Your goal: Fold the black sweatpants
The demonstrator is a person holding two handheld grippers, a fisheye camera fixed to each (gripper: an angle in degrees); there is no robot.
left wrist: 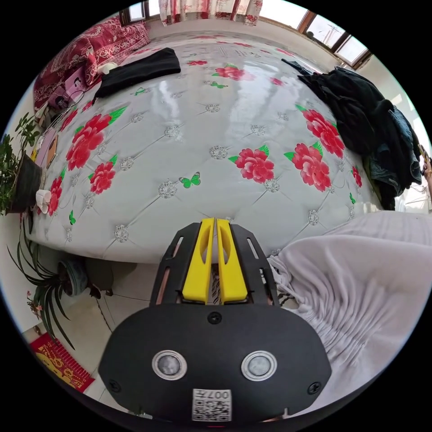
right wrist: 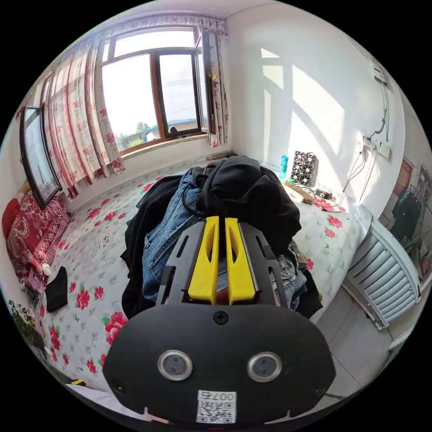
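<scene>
Black cloth heaped with blue denim, that's the pile of clothes (right wrist: 216, 202) sitting right ahead of the right gripper (right wrist: 220, 225), whose yellow jaws are pressed together on nothing. Which dark piece in there is the black sweatpants, I can't tell; the likeliest is the black garment on top of the heap. In the left gripper view, that same pile (left wrist: 369, 130) lies far off to the right on the flowered bed cover (left wrist: 189, 148), and the left gripper (left wrist: 215, 225) hangs at the near edge of the bed, jaws closed and empty. A folded black piece (left wrist: 139, 69) rests at the far left, well apart from everything. So the right gripper is clearly the nearer one, pointing straight into the heap. No long axis to read yet: it's all bunched up. Folding hasn't begun; my guess is a pull from the pile comes first.
</scene>
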